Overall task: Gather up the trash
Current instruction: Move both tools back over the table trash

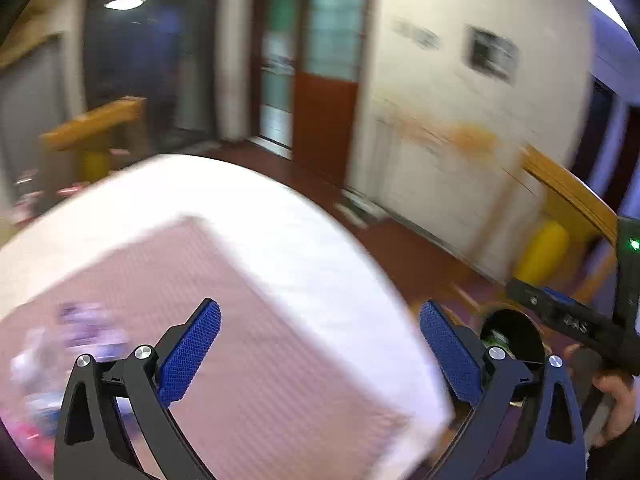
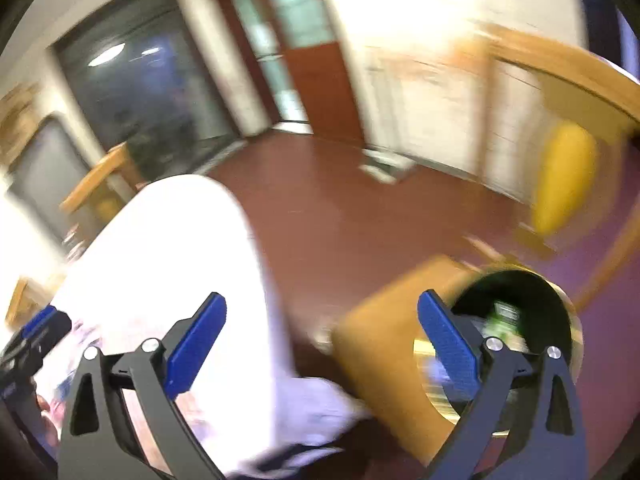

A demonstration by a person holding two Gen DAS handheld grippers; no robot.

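Note:
My left gripper (image 1: pixel 320 354) is open over a pink checked mat (image 1: pixel 256 320) on a white-covered table (image 1: pixel 240 196), with nothing between its blue pads (image 1: pixel 192 354). Blurred purple, white and red wrappers (image 1: pixel 80 332) lie at the mat's left edge. A round bin (image 1: pixel 516 328) with a dark mouth shows behind the right finger. In the right wrist view my right gripper (image 2: pixel 322 346) is open and empty, between the table's edge (image 2: pixel 172 260) and the gold-rimmed bin (image 2: pixel 528 292). Something green and white (image 2: pixel 506 316) lies inside the bin.
A wooden stool (image 2: pixel 380 344) stands against the bin on the red-brown floor (image 2: pixel 360 208). Wooden furniture with a yellow shape (image 2: pixel 564 176) is at the right, and a door (image 1: pixel 324 112) and a white wall are behind. A hand (image 1: pixel 618 400) holds the other gripper's black frame (image 1: pixel 568 320). Both views are motion-blurred.

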